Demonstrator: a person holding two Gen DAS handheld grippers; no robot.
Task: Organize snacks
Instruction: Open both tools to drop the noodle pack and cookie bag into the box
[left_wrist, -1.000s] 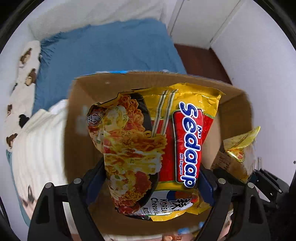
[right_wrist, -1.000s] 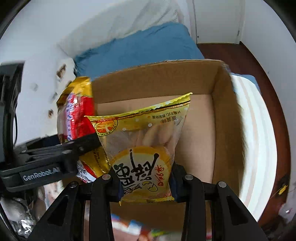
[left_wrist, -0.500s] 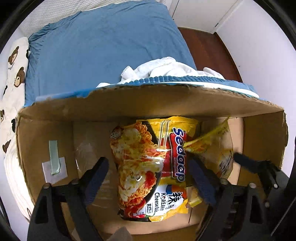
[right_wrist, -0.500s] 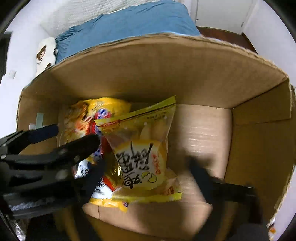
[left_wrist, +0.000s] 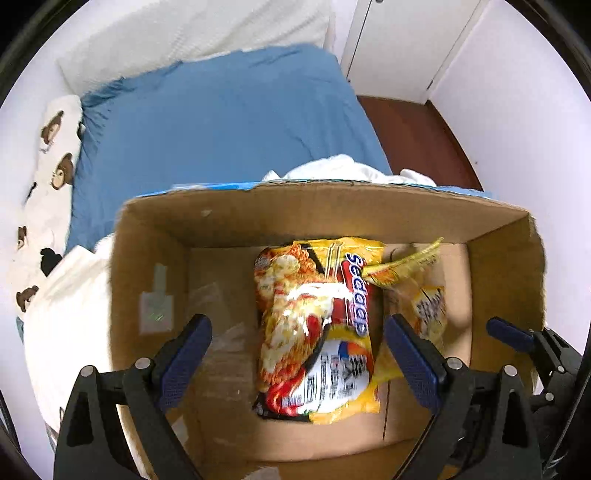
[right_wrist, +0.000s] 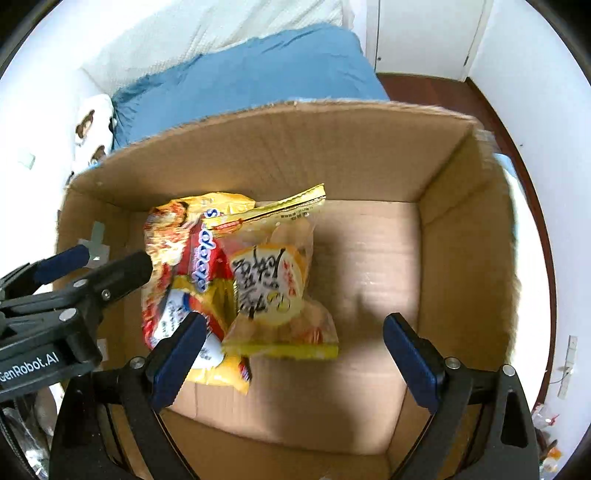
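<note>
The bed (left_wrist: 221, 122) carried the box (right_wrist: 280, 147), an open carton with its mouth up, and both claws pointed steeply down into it. On the box floor lay the two packets, both set toward the box's left half, with the right half of the floor bare cardboard.

The noodle packet (left_wrist: 317, 325) lay flat with its long axis running from the near wall toward the far wall. It sat directly below and between the jaws of the left claw (left_wrist: 297, 349), in line with that claw's reach.

The yellow bag (right_wrist: 273, 280) lay just right of the noodles, its left edge overlapping them and its sealed top edge tilted up toward the far wall. It lay below the right claw (right_wrist: 291, 349) but off toward that claw's left jaw, so the right claw's centre hung over bare floor.

Both claws' jaws had just been opening and stood wide apart. Neither gripped anything; each packet lay loose beneath them with no pad pressing on it.

Judged from this, both packets were delivered and the next move was a straight lift out of the box. The near wall stood close under both claws, so a lift that drifted backward could catch it.
</note>
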